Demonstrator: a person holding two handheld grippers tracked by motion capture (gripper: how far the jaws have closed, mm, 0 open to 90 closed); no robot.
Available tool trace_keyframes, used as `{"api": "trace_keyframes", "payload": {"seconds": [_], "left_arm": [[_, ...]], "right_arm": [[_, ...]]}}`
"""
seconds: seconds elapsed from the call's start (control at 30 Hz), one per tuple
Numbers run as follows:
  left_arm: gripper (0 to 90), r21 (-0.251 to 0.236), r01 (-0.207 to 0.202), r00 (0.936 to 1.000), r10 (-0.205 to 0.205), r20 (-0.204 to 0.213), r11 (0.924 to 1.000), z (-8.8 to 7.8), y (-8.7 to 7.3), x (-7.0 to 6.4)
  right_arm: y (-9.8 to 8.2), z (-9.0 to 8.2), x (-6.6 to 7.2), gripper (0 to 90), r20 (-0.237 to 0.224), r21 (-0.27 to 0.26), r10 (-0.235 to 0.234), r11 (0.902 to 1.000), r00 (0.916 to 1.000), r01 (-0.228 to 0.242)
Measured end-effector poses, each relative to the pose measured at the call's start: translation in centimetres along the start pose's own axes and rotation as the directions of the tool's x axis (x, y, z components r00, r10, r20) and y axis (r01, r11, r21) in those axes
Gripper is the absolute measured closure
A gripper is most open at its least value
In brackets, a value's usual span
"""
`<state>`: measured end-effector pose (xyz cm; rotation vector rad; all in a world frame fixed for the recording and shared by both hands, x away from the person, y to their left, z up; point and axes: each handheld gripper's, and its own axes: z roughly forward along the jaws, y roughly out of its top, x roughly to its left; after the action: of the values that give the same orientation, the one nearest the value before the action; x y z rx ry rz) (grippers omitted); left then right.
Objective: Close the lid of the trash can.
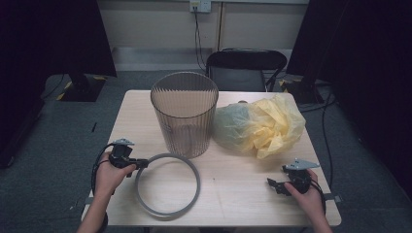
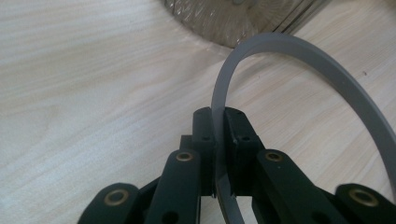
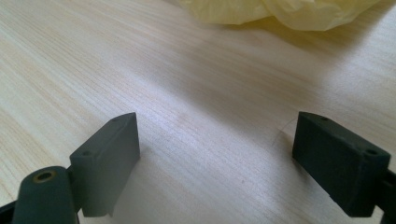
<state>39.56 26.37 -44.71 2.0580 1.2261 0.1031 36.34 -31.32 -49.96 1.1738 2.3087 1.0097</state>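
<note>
At the desk's (image 1: 228, 204) left, your left claw (image 1: 142, 163) is clamped on the flat grey plastic ring (image 1: 167, 212), lying before the ribbed translucent bin (image 1: 184, 114); yellow plastic bag (image 1: 272, 124) unfitted; right claw (image 1: 273, 185) gapes empty.

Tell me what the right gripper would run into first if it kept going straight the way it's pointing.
Probably the yellow plastic bag: the right gripper, jaws open, has bare table ahead, then the bag, though depth is unclear.

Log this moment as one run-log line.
left gripper: shut on grey ring | right gripper: open, over table | bin: upright
</note>
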Motion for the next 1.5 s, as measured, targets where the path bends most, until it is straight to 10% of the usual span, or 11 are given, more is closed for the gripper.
{"api": "trace_keyframes", "payload": {"seconds": [1.5], "left_arm": [[84.0, 0.000, 0.024, 0.9936, -0.024, 0.111, 0.9997, -4.6, 4.4, -1.7]], "right_arm": [[0.0, 0.0, 0.0, 14.1, 0.000, 0.000, 0.000, 1.0000, 1.0000, 0.000]]}}
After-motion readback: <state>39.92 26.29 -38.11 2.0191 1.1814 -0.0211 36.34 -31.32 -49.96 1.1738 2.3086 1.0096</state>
